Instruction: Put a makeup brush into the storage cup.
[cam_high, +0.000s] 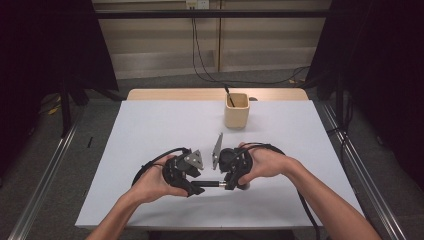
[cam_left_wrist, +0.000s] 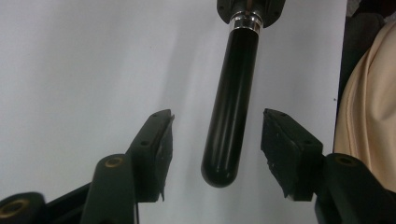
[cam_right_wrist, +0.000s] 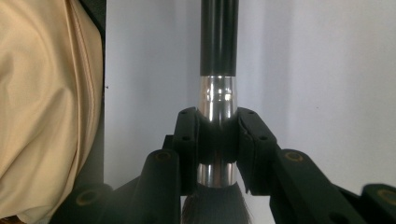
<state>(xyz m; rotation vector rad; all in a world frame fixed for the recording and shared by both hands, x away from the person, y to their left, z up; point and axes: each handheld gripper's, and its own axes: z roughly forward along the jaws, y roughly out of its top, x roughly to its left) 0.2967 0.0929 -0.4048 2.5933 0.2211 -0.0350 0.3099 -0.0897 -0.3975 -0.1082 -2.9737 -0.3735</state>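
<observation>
Between my left gripper's (cam_left_wrist: 217, 140) two black pads hangs the rounded black end of the brush handle (cam_left_wrist: 231, 107), lower centre of the left gripper view; the pads stand apart on either side with bare table showing in both gaps, so nothing is pinched there. At the bottom centre of the right gripper view my right gripper (cam_right_wrist: 218, 140) is clamped on the brush's shiny silver ferrule (cam_right_wrist: 217, 100), the pads pressed against both sides, with dark bristles (cam_right_wrist: 212, 205) fanning out just below and the black handle running up to the top edge. From the high view, both claws sit low and central in the frame, my left gripper (cam_high: 196, 189) facing my right gripper (cam_high: 226, 185) with the brush (cam_high: 210, 184) lying level between them, just above the white table (cam_high: 150, 125). Farther up, right of centre, a cream-coloured cup (cam_high: 236, 111) stands near the table's far edge with a dark stick leaning out of it. Black cables loop behind both hands.
</observation>
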